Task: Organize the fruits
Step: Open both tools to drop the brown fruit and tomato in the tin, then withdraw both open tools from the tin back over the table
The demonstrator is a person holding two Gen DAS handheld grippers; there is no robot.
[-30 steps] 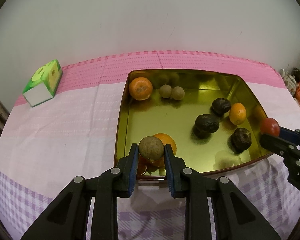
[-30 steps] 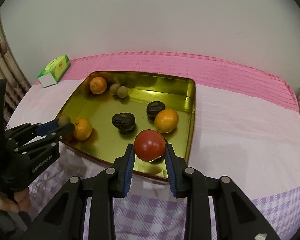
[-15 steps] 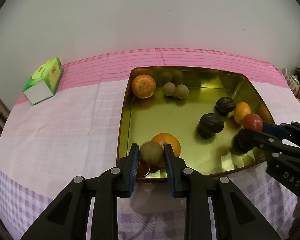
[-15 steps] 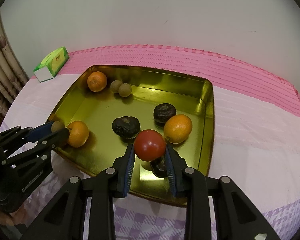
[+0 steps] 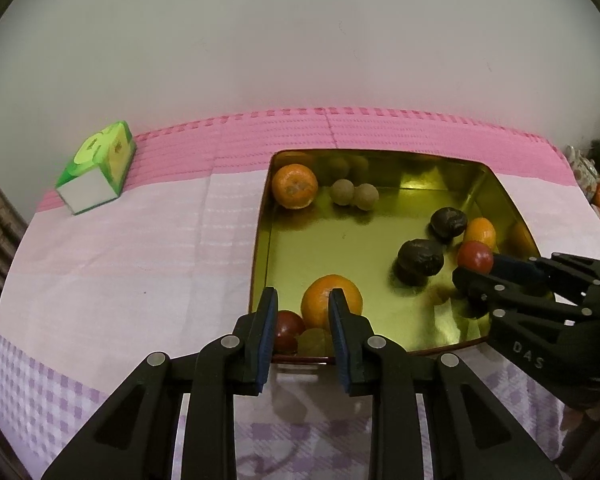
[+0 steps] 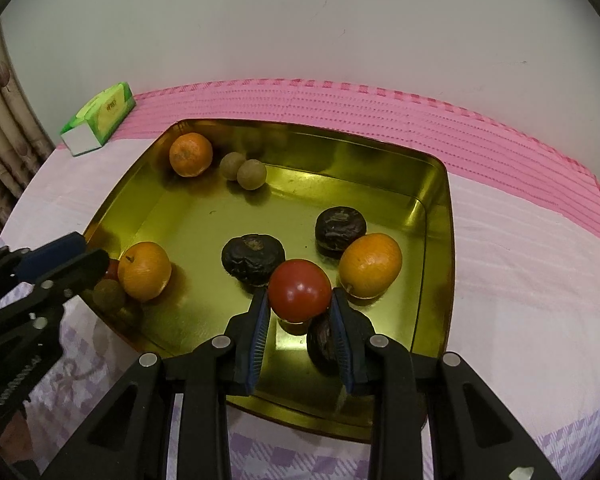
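A gold tray (image 6: pixel 446 240) on the pink cloth holds oranges, dark wrinkled fruits and small brown round fruits. My right gripper (image 6: pixel 300 300) is shut on a red round fruit (image 6: pixel 300 290) and hangs over the tray's near right part, above a dark fruit (image 6: pixel 320 344). From the left wrist it shows at the right (image 5: pixel 474 266). My left gripper (image 5: pixel 304 312) stands over the near left corner, jaws narrowly apart and gripping nothing. A brown fruit (image 5: pixel 316 340) lies loose below it, beside a red fruit (image 5: pixel 288 326) and an orange (image 5: pixel 332 300).
A green tissue box (image 5: pixel 98 168) sits at the table's far left by the wall. Two brown fruits (image 6: pixel 244 172) and an orange (image 6: pixel 191 155) lie in the tray's far left corner. A curtain (image 6: pixel 4 120) hangs at the left edge.
The brown fruit has left my left gripper's pads and now lies in the tray corner. My right gripper has carried the red fruit further in over the tray and lower.
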